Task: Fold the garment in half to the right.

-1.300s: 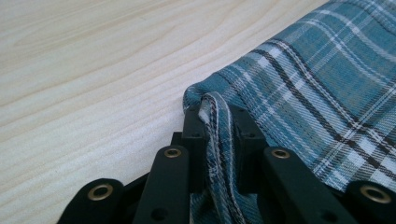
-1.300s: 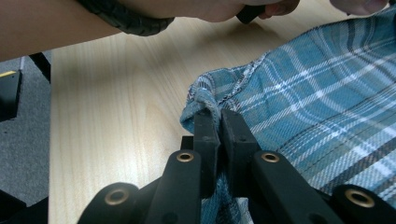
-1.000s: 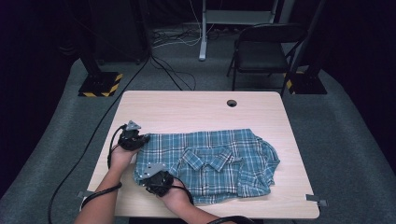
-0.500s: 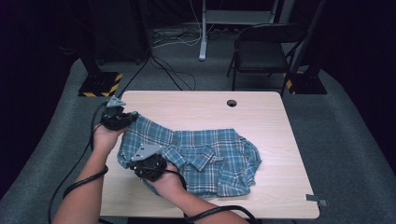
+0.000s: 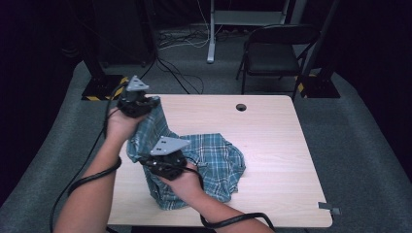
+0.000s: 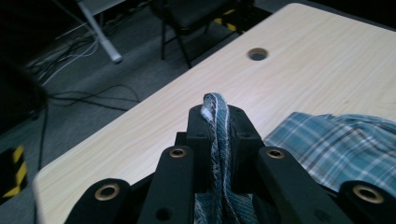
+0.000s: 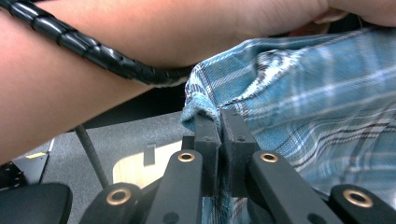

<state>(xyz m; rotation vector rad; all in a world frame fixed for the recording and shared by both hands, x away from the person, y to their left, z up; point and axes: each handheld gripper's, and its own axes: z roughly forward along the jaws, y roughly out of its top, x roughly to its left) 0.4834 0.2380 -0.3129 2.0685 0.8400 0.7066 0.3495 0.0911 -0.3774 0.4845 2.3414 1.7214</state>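
You have both tongs, left [image 5: 145,104] and right [image 5: 150,167], clamped on the shirt [image 5: 214,160] edge above the desk [image 5: 272,141], holding it taut for spreading.

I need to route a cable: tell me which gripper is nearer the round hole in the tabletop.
Left. The left gripper, shut on the plaid shirt, is raised over the table's far-left corner, level with the hole. The right gripper grips the shirt nearer the person.
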